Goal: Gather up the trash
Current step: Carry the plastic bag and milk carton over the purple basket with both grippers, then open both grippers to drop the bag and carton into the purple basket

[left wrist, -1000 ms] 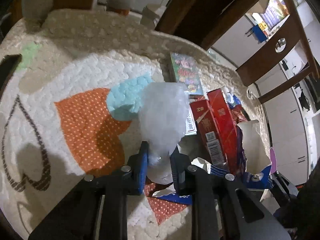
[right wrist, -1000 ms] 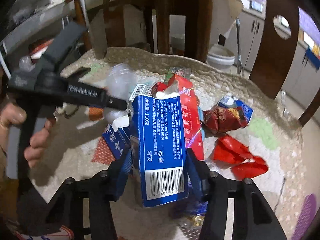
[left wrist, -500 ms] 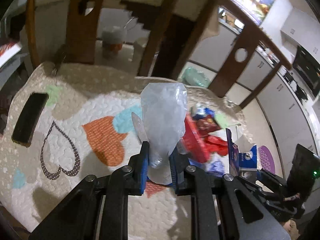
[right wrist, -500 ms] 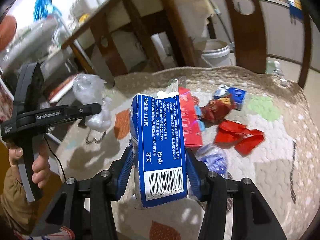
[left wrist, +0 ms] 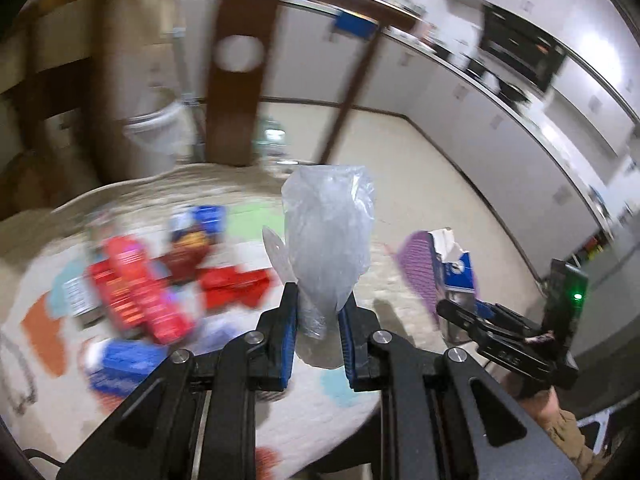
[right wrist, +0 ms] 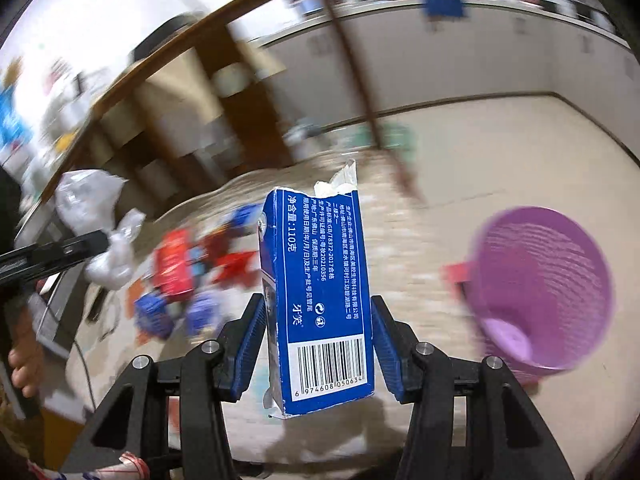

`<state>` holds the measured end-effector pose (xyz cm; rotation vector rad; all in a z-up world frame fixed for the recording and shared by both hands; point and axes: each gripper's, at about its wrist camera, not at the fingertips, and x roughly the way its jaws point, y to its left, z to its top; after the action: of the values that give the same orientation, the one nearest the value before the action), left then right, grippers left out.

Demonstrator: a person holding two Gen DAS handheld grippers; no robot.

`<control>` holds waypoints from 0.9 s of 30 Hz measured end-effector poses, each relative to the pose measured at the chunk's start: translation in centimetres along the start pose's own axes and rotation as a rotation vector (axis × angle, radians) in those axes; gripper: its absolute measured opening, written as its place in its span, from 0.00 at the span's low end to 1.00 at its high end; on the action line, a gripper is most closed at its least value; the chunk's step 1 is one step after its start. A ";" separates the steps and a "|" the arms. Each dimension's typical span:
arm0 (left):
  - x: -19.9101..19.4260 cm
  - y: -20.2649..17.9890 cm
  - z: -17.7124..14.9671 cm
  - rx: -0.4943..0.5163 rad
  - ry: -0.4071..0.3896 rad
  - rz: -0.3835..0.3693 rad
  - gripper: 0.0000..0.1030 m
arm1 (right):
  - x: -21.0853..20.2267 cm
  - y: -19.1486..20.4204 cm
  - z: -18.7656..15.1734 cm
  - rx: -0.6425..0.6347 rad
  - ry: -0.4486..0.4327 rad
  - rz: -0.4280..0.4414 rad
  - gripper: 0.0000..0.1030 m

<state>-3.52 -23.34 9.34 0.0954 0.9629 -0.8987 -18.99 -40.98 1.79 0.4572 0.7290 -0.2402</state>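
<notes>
Both held: plastic bag [left wrist: 326, 240] between left fingers [left wrist: 289, 320]; blue box [right wrist: 320, 300] between right.

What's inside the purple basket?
The purple basket tilts toward the right wrist camera: only bare ribbed wall and a pale base show, no trash visible. The picture is blurred, and the near rim hides part of the bottom.
</notes>
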 end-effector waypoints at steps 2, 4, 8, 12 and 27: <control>2.3 -2.8 1.0 0.029 0.024 -0.042 0.18 | -0.8 -2.8 0.2 0.037 -0.018 -0.042 0.54; 4.9 -5.6 2.0 0.051 0.052 -0.083 0.18 | -1.5 -5.7 0.4 0.074 -0.036 -0.085 0.54; 9.1 -10.4 3.4 0.077 0.100 -0.147 0.18 | -2.0 -10.0 0.9 0.119 -0.054 -0.155 0.54; 13.6 -13.7 4.4 0.091 0.157 -0.189 0.18 | -1.4 -13.3 1.0 0.142 -0.048 -0.206 0.54; 20.6 -18.7 4.8 0.121 0.200 -0.213 0.66 | 0.4 -18.8 1.4 0.208 -0.044 -0.277 0.75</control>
<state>-8.21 -50.36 2.50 0.1913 1.1184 -1.1600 -24.78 -58.12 -3.54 0.5465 0.7269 -0.5881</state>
